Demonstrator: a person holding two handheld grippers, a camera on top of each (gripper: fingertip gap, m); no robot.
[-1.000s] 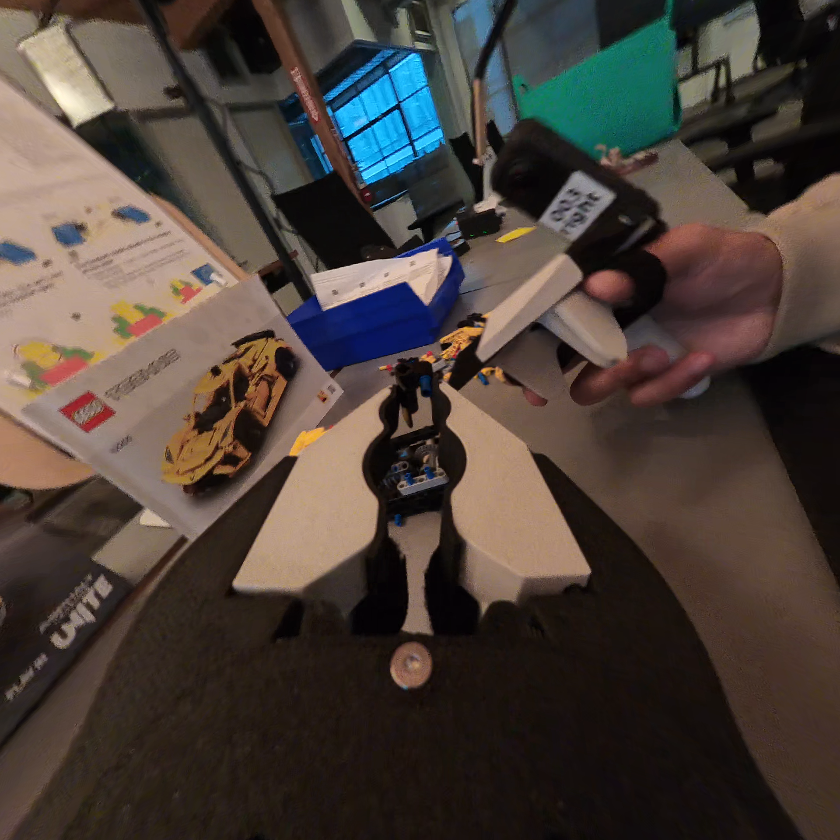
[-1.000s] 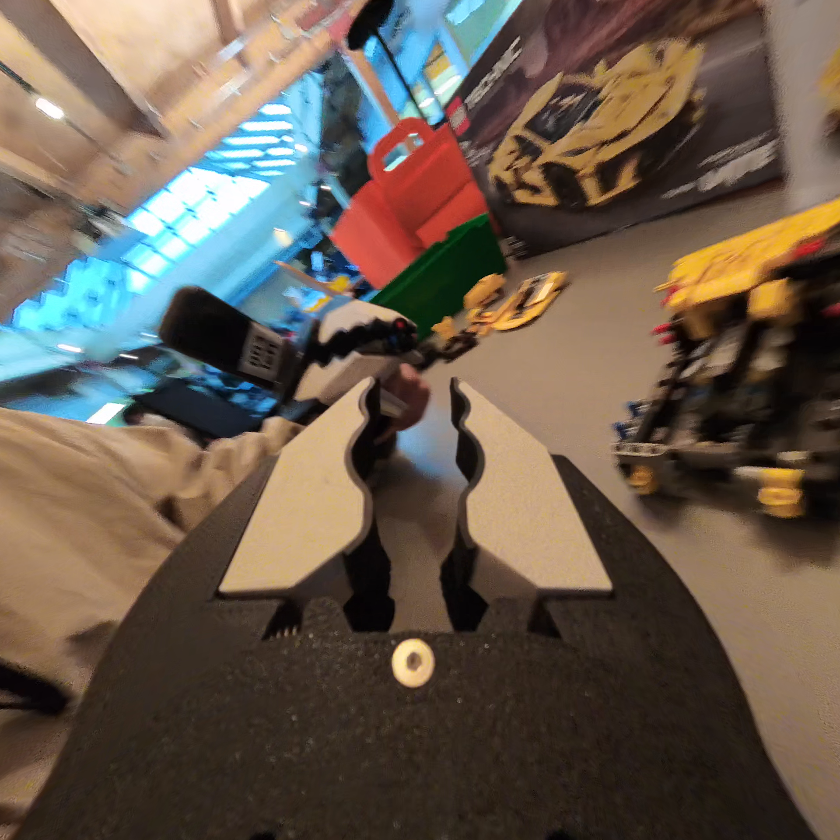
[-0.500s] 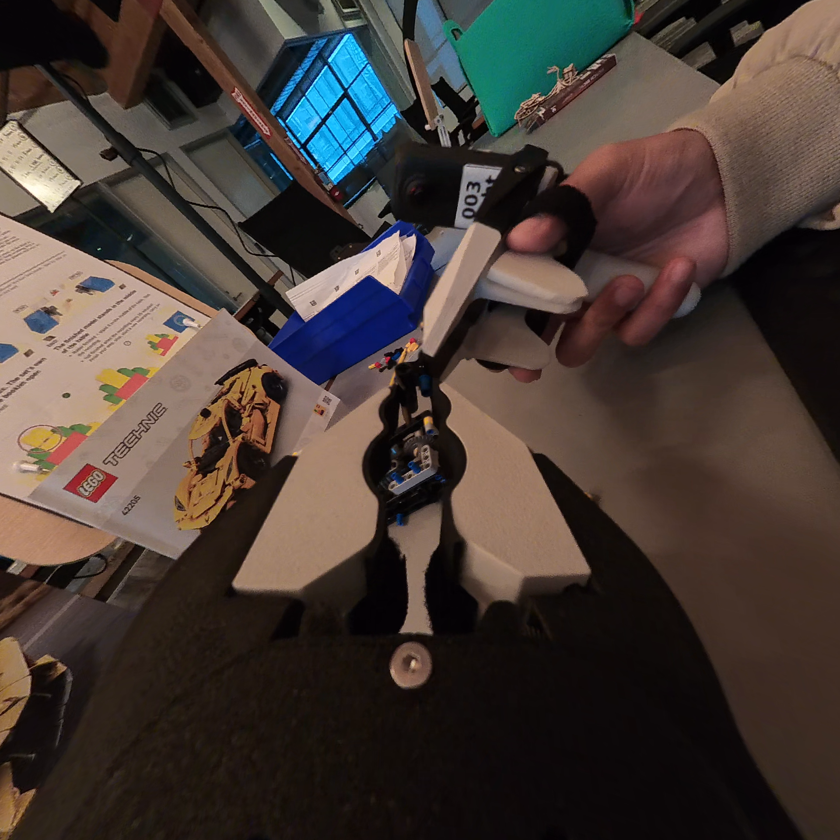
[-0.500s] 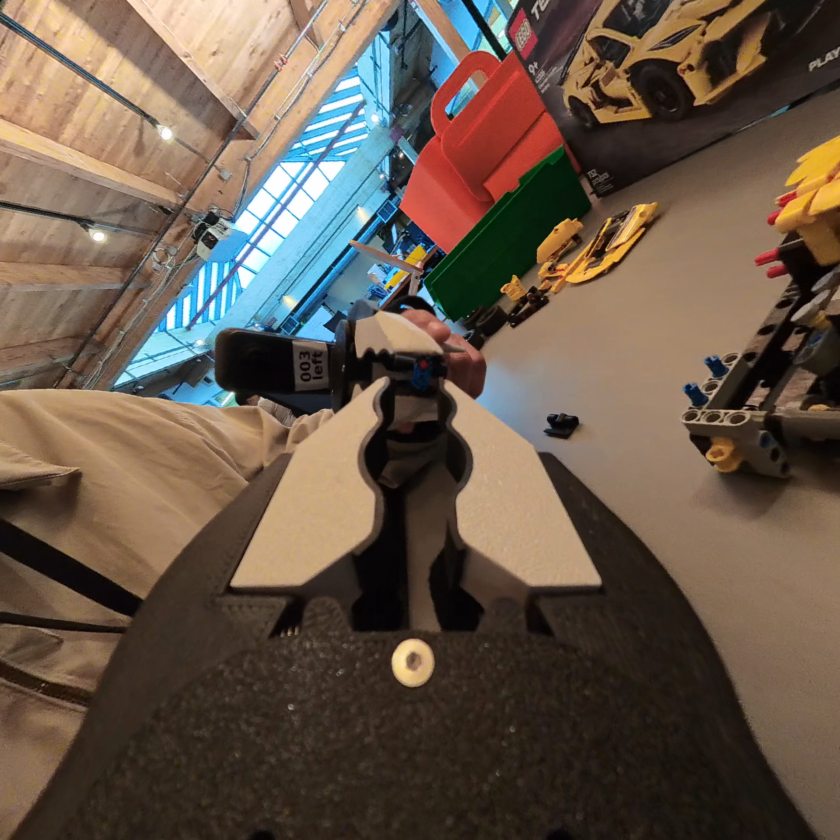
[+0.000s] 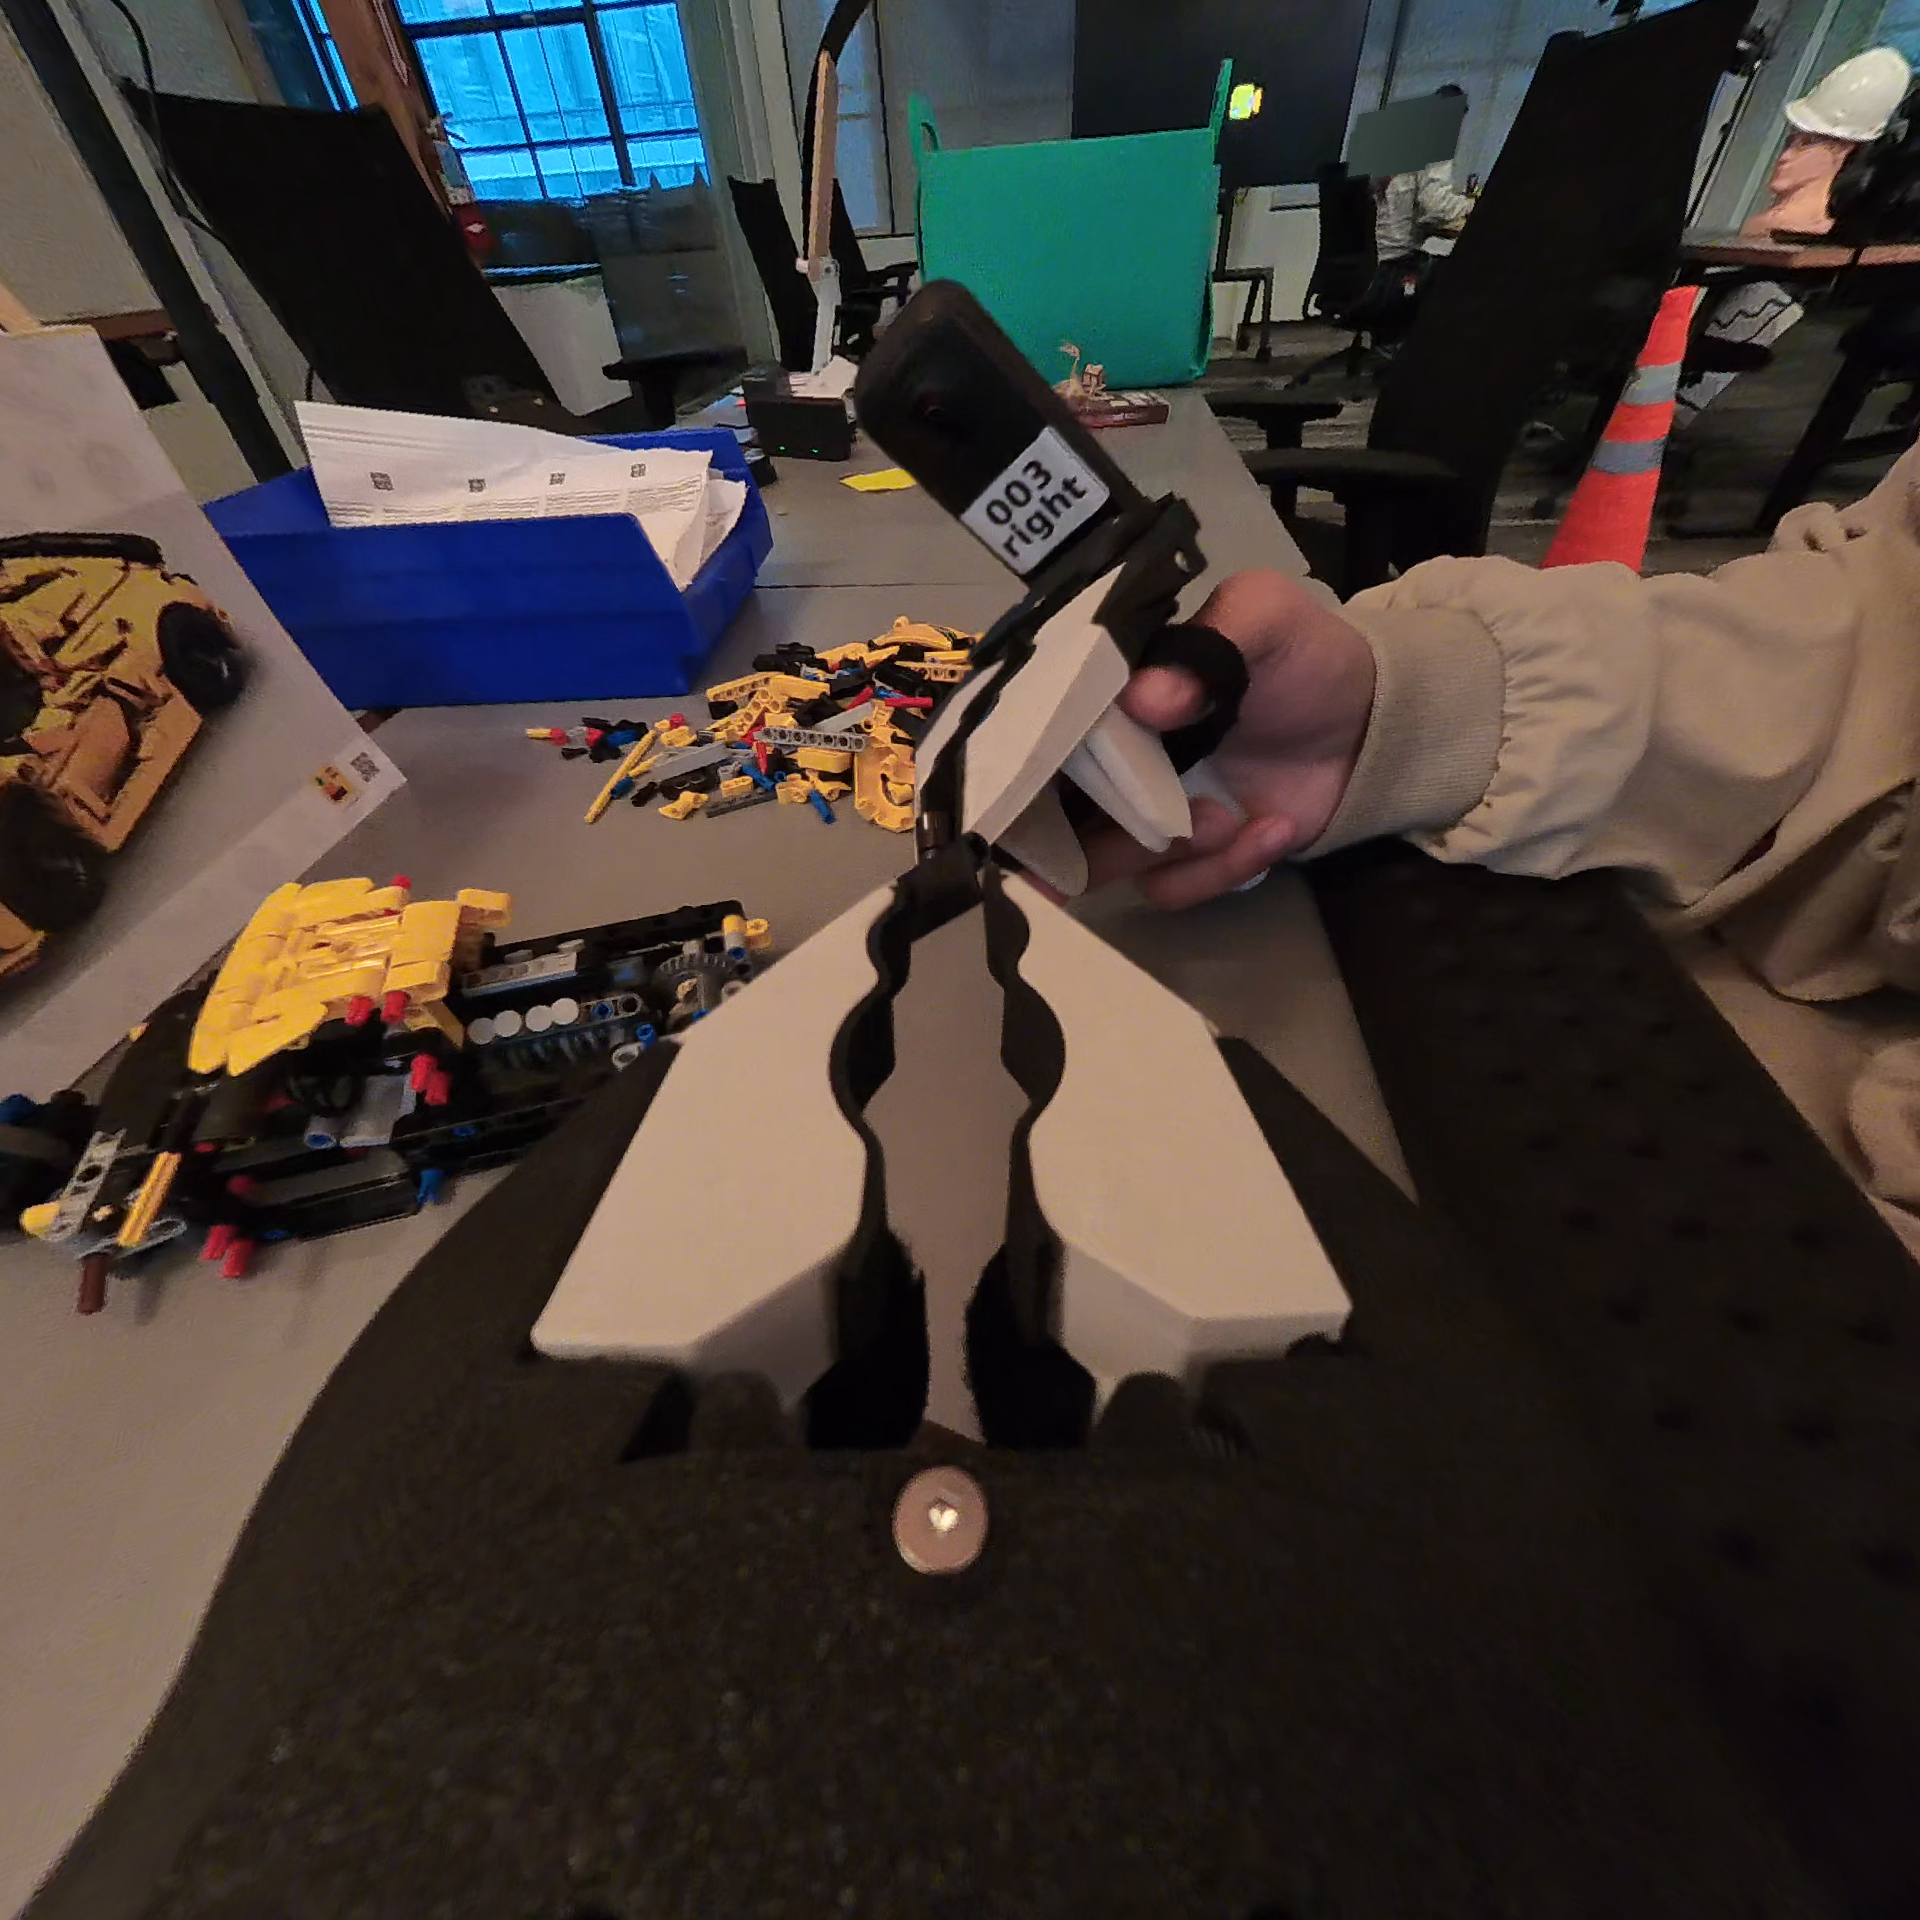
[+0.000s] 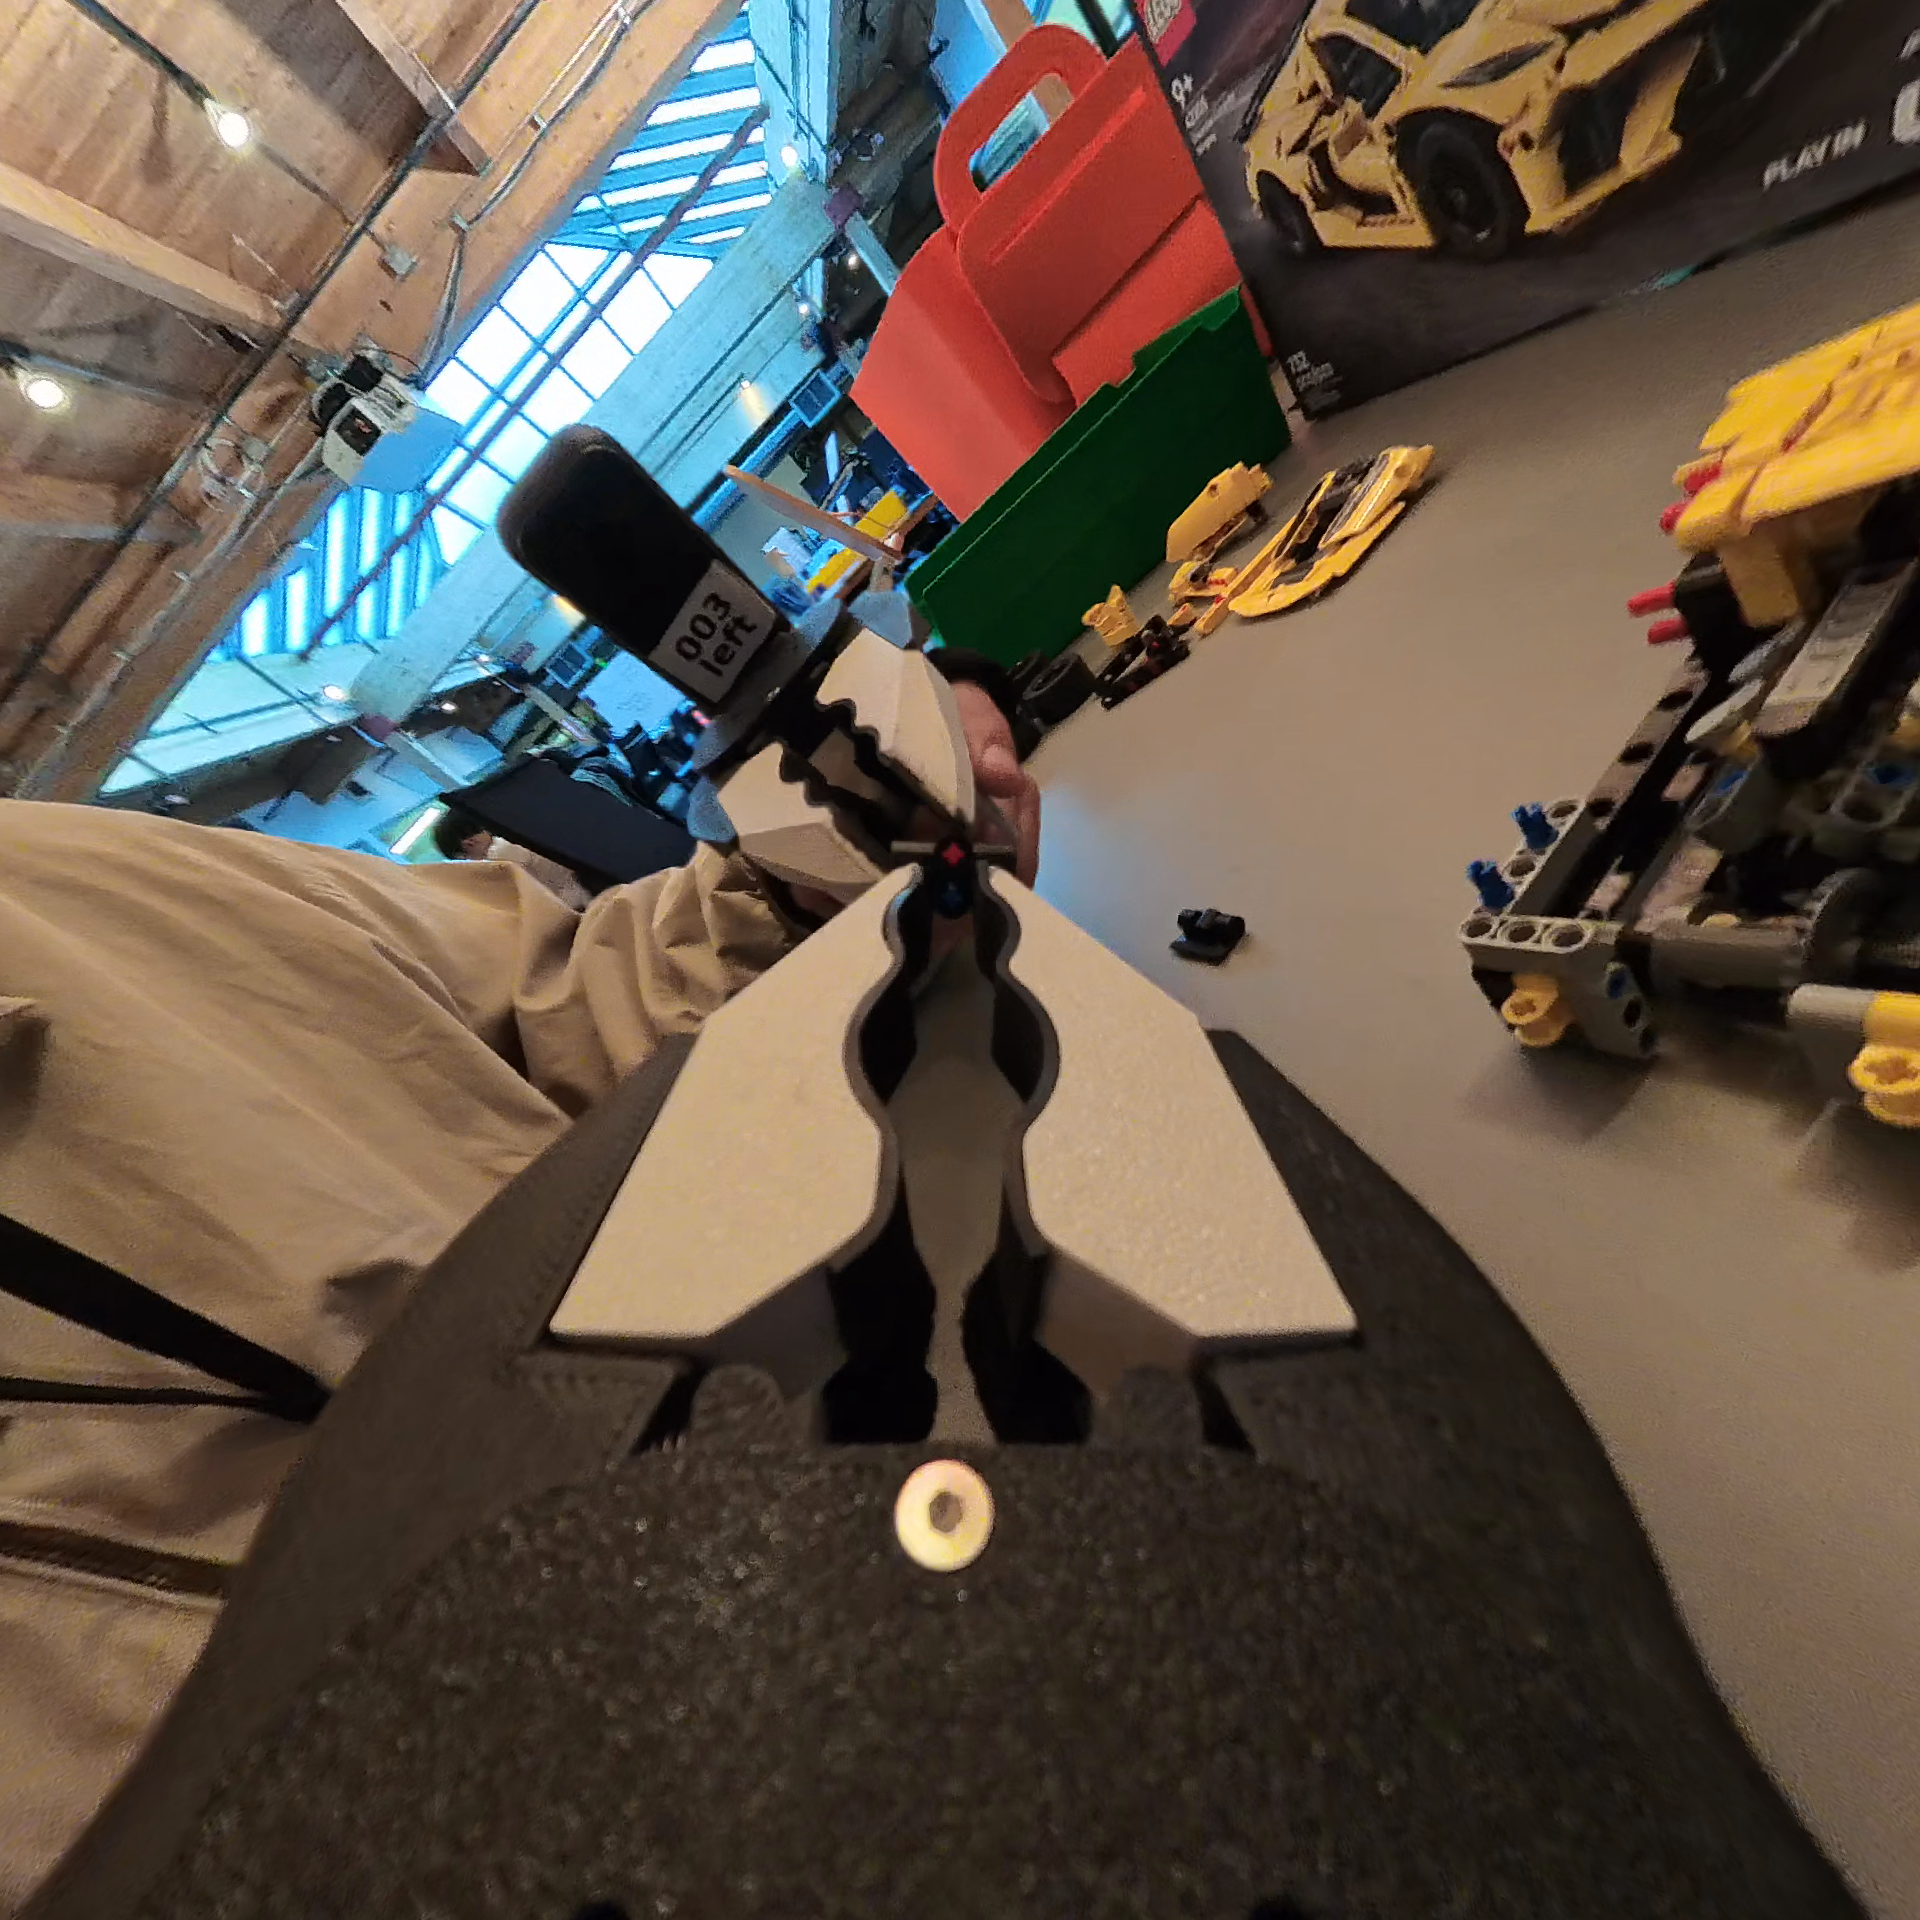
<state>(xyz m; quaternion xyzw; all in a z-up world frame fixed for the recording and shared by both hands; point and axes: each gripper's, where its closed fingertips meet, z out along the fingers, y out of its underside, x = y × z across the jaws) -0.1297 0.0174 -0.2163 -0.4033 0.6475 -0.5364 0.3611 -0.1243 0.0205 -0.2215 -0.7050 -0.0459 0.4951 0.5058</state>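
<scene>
My left gripper [image 5: 943, 881] is shut at its tips on a small black brick part [image 5: 940, 868]; the hollow between its fingers is empty. My right gripper [image 6: 951, 896], held in a hand with a beige sleeve [image 5: 1558, 727], meets it tip to tip from above right and is shut on the same small part [image 6: 951, 883], which shows a red and a blue pin end. The right gripper's fingers [image 5: 1029, 717] and the left gripper's fingers [image 6: 883, 727] each show in the other's view. Both are held above the grey table [image 5: 1091, 540].
A part-built yellow and black car [image 5: 416, 1029] lies left of the grippers, also in the right wrist view [image 6: 1745, 727]. Behind are a pile of loose parts [image 5: 800, 727], a blue bin of papers [image 5: 499, 592], a booklet [image 5: 125, 665], a green box [image 6: 1101, 488] and one black part [image 6: 1210, 930]. My two grippers' fingertips are within a few centimetres of each other.
My right gripper went from open to shut and came up against the left one's tips. The black assembly with blue pins between my left fingers is gone. The left view tilted down toward the table.
</scene>
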